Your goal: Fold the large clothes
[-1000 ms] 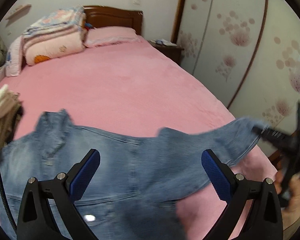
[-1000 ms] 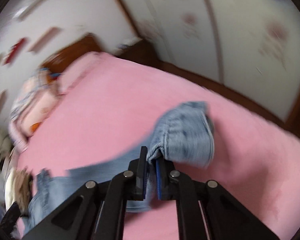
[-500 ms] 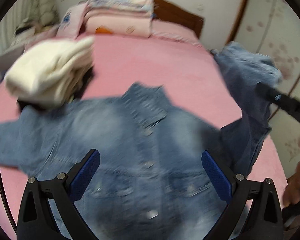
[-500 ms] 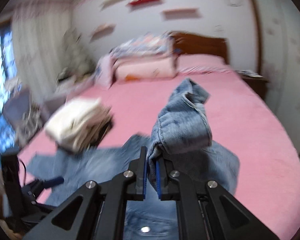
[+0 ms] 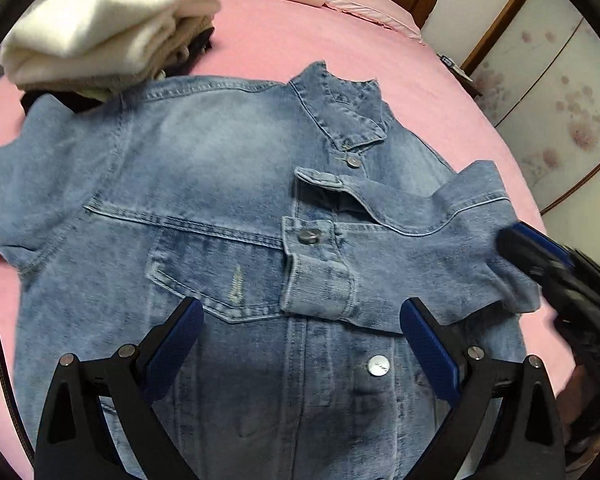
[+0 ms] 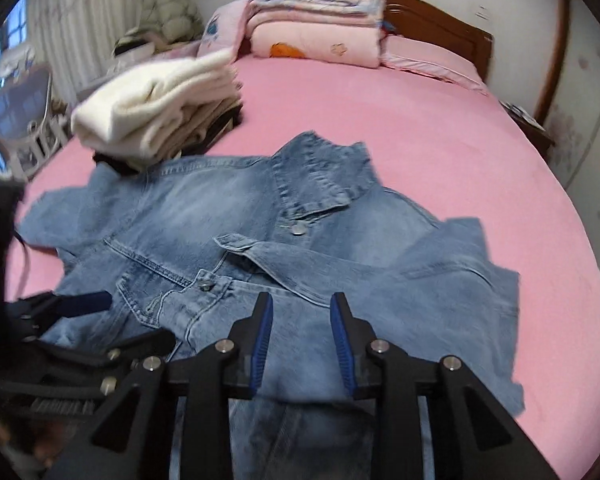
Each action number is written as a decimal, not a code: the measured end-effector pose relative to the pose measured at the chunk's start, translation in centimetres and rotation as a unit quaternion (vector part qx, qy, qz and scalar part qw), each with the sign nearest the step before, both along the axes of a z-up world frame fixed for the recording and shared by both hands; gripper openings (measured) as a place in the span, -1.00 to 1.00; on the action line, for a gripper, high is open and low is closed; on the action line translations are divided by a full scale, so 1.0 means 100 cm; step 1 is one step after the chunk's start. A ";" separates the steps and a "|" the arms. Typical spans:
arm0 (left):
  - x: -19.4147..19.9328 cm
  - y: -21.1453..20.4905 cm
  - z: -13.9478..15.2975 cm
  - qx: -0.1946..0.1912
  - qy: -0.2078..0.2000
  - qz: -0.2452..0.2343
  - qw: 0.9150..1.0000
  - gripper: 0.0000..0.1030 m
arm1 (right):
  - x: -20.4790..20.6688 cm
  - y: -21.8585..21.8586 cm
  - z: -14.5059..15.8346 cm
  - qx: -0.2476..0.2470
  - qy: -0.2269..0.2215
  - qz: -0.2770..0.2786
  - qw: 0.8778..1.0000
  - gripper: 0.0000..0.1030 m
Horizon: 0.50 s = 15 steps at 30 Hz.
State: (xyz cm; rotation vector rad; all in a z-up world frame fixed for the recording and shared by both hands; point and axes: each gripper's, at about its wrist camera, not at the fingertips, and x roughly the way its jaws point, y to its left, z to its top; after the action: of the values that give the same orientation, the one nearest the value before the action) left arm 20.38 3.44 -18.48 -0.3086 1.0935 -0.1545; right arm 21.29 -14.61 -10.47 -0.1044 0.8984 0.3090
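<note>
Both jaws apart, L gripper [image 5: 300, 344] & R gripper [image 6: 302, 340] over denim jacket [image 5: 220, 200], sleeve [image 5: 400, 264] across front

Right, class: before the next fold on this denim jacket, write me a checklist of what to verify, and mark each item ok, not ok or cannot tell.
1. Right sleeve folded across the denim jacket front: ok.
2. Right tongs open and off the sleeve: ok.
3. Left tongs open, holding nothing: ok.
4. Left sleeve folded in: not ok, it lies spread out on the pink bed.
5. Stack of folded clothes apart from the jacket shoulder: not ok, they touch.
6. Hem lying flat: cannot tell, hidden by the tongs.
</note>
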 end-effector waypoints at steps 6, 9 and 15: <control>0.019 0.001 -0.020 -0.069 0.034 -0.005 0.997 0.84 | -0.027 -0.057 0.011 0.046 0.004 -0.071 0.996 -0.42; 0.028 0.002 -0.037 -0.101 0.053 -0.002 0.994 0.70 | -0.041 -0.085 0.001 0.067 0.019 -0.103 0.992 -0.42; 0.049 -0.008 -0.043 -0.089 0.058 0.002 0.994 -0.19 | -0.057 -0.141 -0.036 0.057 0.058 -0.175 0.981 -0.42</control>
State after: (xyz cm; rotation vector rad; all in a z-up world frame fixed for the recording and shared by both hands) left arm 25.27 2.61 -22.77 -0.4840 1.1956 -0.2326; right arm 15.61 -28.70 -14.09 0.1785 0.9940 0.0374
